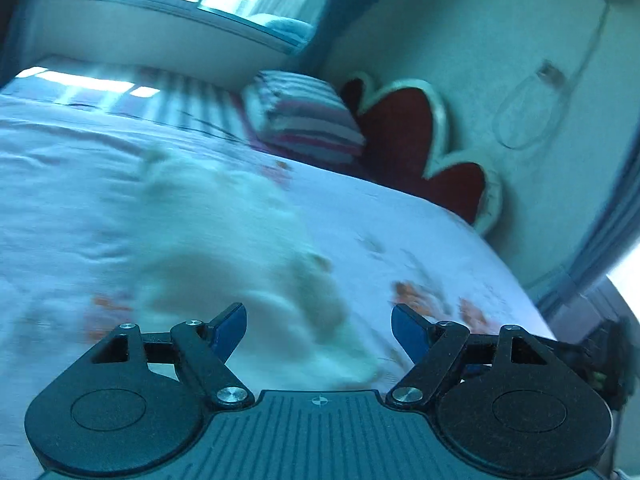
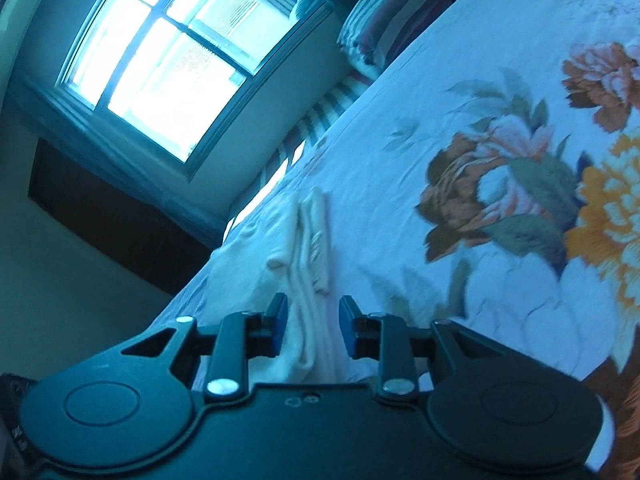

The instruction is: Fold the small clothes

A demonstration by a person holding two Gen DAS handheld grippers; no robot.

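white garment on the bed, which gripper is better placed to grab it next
Right. The right gripper has the white garment bunched between its open jaws, in sharp view. The left gripper is open wider, its view motion-blurred.

Small cream-white garment (image 2: pixel 304 264) lies crumpled, with lengthwise folds, on floral bedsheet (image 2: pixel 400 128); blurred in left wrist view (image 1: pixel 224 240).

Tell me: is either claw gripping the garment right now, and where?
Neither. The left claw is open above the white garment; the right claw straddles its bunched folds, pads apart.
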